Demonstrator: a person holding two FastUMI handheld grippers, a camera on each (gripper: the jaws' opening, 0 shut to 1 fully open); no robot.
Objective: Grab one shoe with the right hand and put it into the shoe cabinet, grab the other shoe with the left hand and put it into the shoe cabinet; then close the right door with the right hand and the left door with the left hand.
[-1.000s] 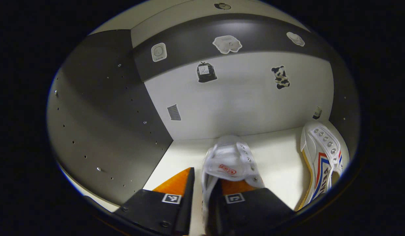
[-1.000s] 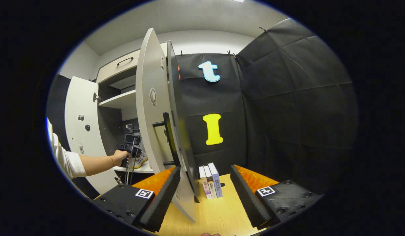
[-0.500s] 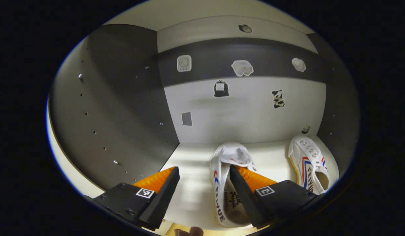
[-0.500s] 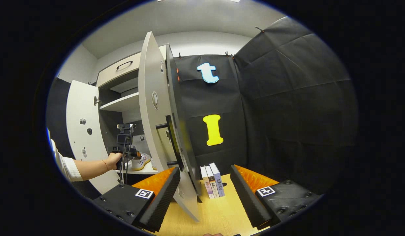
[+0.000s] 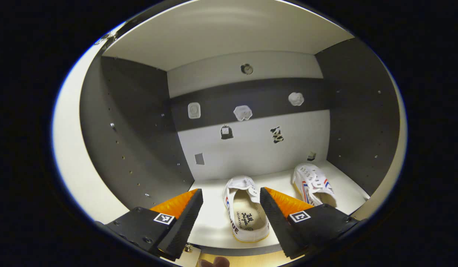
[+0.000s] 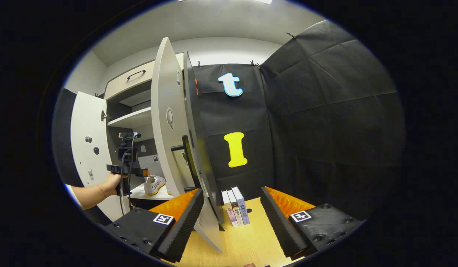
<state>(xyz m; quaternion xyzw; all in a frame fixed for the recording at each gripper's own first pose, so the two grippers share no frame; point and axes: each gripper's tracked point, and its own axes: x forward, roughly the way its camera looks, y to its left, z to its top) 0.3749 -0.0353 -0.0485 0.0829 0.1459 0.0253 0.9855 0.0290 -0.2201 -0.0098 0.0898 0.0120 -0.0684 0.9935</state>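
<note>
Both shoes (image 5: pixel 245 209) (image 5: pixel 313 183) sit on the cabinet shelf (image 5: pixel 214 222) — left claw (image 5: pixel 229 215) and right claw (image 6: pixel 230 215) spread, empty. Next, the right door (image 6: pixel 165 126): push its outer face squarely, steadily.

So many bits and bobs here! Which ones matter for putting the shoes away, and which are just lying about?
Part of the job:
white canvas shoe nearer the left wall
white canvas shoe with red and blue stripes
pale open right door
pale open left door
left gripper, open
right gripper, open

Just lying about:
three upright books
stickers on the cabinet's back wall
</note>
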